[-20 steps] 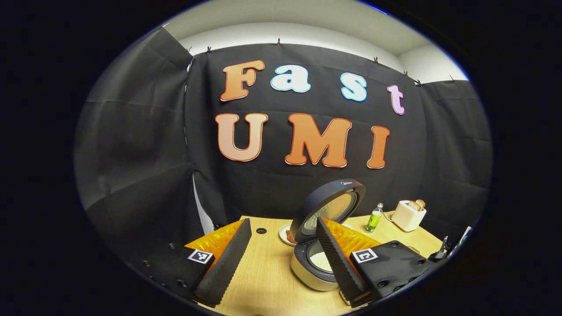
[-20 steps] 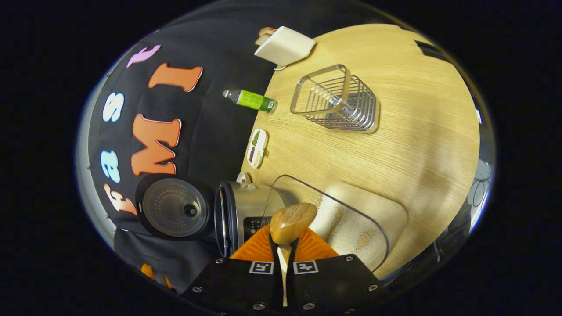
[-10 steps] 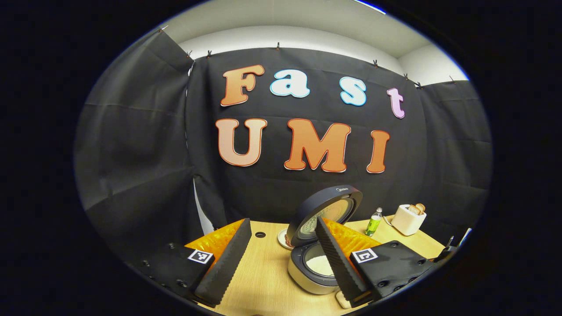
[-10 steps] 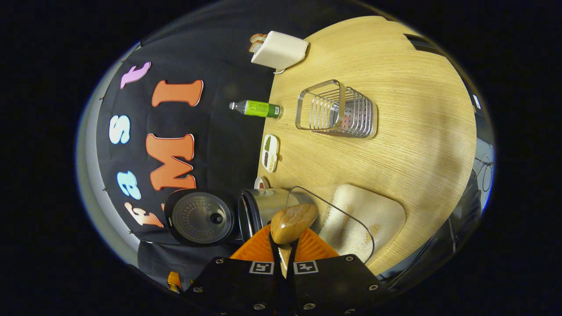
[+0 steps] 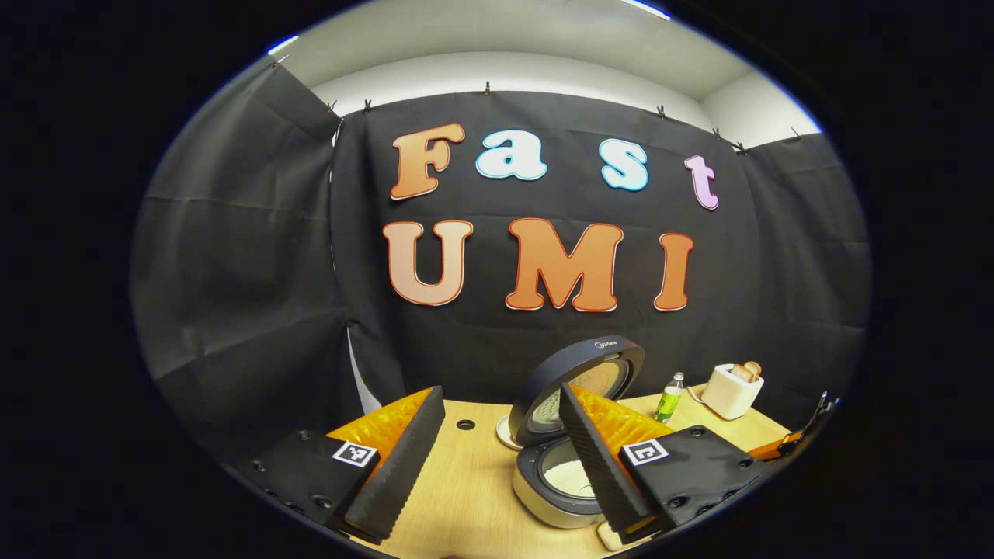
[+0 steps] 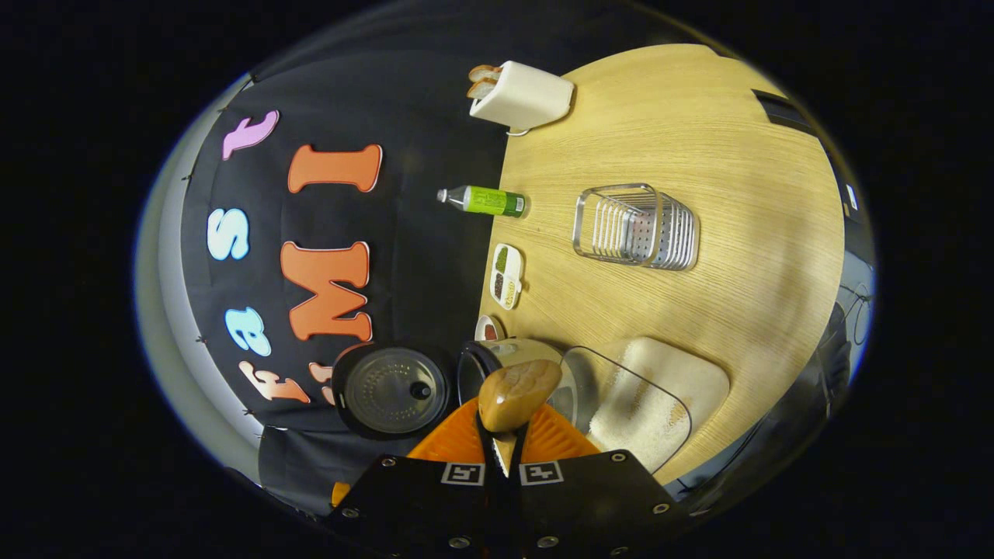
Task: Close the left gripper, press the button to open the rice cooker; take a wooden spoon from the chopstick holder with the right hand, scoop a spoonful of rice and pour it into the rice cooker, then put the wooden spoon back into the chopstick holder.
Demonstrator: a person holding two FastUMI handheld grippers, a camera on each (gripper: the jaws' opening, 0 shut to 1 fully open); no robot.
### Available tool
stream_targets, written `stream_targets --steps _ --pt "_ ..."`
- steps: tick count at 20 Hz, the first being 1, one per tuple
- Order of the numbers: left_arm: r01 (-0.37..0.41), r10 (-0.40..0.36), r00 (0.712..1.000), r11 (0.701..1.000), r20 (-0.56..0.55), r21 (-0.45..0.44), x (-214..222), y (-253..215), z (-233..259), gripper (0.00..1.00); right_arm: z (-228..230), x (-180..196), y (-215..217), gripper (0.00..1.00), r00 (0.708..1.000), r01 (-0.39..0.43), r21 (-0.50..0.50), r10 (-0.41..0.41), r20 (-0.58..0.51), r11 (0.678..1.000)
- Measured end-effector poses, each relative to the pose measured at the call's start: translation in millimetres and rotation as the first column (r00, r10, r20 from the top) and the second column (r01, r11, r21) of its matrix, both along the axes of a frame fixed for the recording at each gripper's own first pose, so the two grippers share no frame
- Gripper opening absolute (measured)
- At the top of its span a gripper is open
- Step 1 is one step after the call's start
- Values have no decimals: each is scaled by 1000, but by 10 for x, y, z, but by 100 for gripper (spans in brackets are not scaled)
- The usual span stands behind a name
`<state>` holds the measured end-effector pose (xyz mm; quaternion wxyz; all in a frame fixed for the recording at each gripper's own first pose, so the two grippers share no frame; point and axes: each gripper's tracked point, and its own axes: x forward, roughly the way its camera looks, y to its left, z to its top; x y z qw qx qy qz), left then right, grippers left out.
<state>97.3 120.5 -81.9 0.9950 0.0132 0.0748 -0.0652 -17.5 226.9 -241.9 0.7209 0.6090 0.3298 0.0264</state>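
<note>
With its lid (image 5: 578,378) flipped up, the round silver-and-black rice cooker (image 5: 553,485) sits near the back edge of the light wooden table (image 5: 466,497), white rice visible in the pot. Left gripper (image 5: 497,458) has its two black ridged fingers spread wide with nothing between them, hanging over the bare tabletop just left of the cooker. Right gripper (image 6: 502,435) is clamped tight on the handle of the light-brown wooden spoon (image 6: 519,394), and the spoon's bowl sits right in front of the cooker's open rim (image 6: 509,365); can't tell if there's any rice in it. Just beside that is the clear plastic box of rice (image 6: 644,400) near the front edge. The wire-mesh steel chopstick holder (image 6: 637,227) stands well apart from it, out in the middle of the table with lots of bare wood all round. Along the back edge: a green bottle (image 6: 483,200), a white toaster (image 6: 524,95) in the far corner, and a small divided dish (image 6: 506,276).
</note>
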Motion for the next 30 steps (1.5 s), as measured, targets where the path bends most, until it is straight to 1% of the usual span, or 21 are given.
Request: stream_targets --steps 5,10,13,17,20,23,24,30 --pt "-22 22 1000 1000 6 -13 45 11 11 100 418 308 72 2 998 -33 14 32 49 999" --pt "-53 53 998 998 17 -13 73 91 51 100 826 674 248 2 993 -66 19 64 99 998" --pt "-73 74 997 997 18 -16 75 153 58 100 978 958 407 2 988 -97 1 96 122 995" --pt "-97 97 995 995 23 -8 35 228 83 100 1199 1285 560 2 981 -113 -22 115 154 993" --pt "-105 105 994 994 25 0 21 249 102 100 1338 1488 639 2 974 -124 -60 133 184 991" --pt "-102 102 994 995 24 0 13 224 90 100 1446 1656 675 2 968 -110 -102 130 216 989" --pt "-101 101 995 995 21 -1 6 235 75 97 1481 1678 677 2 966 -104 -117 128 226 988" --pt "-104 104 995 995 12 9 -12 272 61 98 1588 1795 710 2 945 -77 -258 153 289 963"
